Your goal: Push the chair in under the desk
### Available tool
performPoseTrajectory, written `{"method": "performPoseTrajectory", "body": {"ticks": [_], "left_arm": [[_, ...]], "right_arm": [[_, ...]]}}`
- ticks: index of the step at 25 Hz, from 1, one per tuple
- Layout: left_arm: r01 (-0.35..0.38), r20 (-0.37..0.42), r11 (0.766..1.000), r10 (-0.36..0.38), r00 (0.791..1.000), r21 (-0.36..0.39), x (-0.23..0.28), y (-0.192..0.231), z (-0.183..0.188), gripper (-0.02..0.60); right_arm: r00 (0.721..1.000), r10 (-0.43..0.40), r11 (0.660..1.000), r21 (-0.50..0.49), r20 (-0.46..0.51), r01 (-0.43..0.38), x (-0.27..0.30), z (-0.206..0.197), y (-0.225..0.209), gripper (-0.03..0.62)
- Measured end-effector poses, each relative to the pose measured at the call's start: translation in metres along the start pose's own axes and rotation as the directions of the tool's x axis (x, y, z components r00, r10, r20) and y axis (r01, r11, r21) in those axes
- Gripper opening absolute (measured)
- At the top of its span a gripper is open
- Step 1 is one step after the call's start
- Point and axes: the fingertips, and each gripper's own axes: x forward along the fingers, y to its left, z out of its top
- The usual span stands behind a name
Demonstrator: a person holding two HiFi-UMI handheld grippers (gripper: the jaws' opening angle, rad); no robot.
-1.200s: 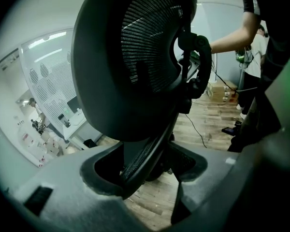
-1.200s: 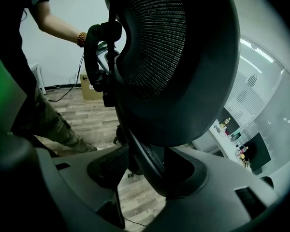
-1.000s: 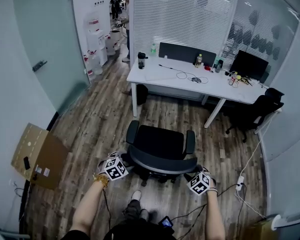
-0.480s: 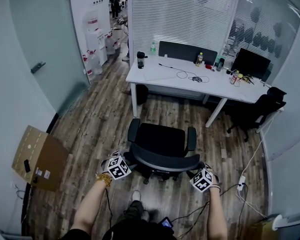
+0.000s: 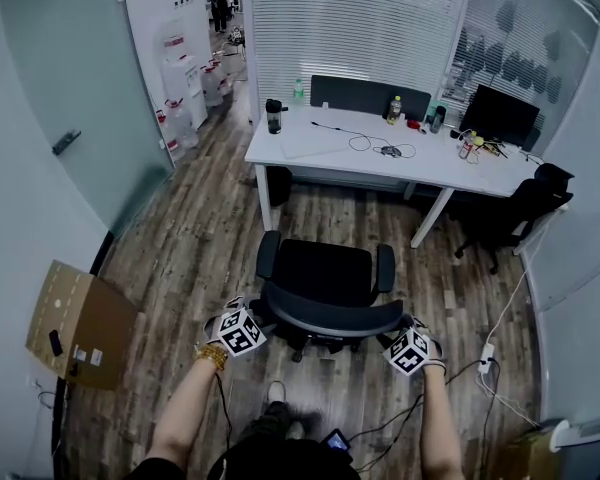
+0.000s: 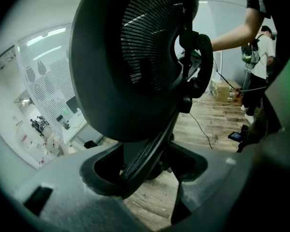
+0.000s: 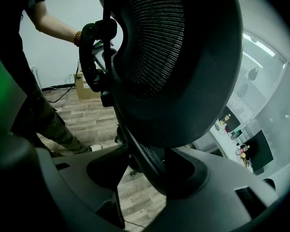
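At lower centre, left gripper (image 5: 256,318) and right gripper (image 5: 397,333) straddle the office chair backrest (image 5: 330,321), jaws spread; white desk (image 5: 315,150) above.

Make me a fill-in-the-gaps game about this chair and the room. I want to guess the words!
1. The chair is coloured ___.
2. The desk beyond it is coloured ___.
3. The left gripper and the right gripper each have the edge of the chair's ___ between their open jaws.
4. The cardboard box lies on the floor at the person's ___ side.

Missing words: black, white, back, left.
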Motion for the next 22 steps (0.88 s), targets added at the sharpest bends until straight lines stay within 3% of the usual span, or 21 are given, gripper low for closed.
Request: {"method": "performPoseTrajectory", "body": {"ticks": [22], "left_arm": [[0.027, -0.007, 1.0, -0.027, 1.0, 0.012, 0.043, 0.062, 0.023, 0.278]], "right_arm": [[0.999, 0.028, 1.0, 0.007, -0.041, -0.028, 0.041, 0.009, -0.071, 0.232]]}}
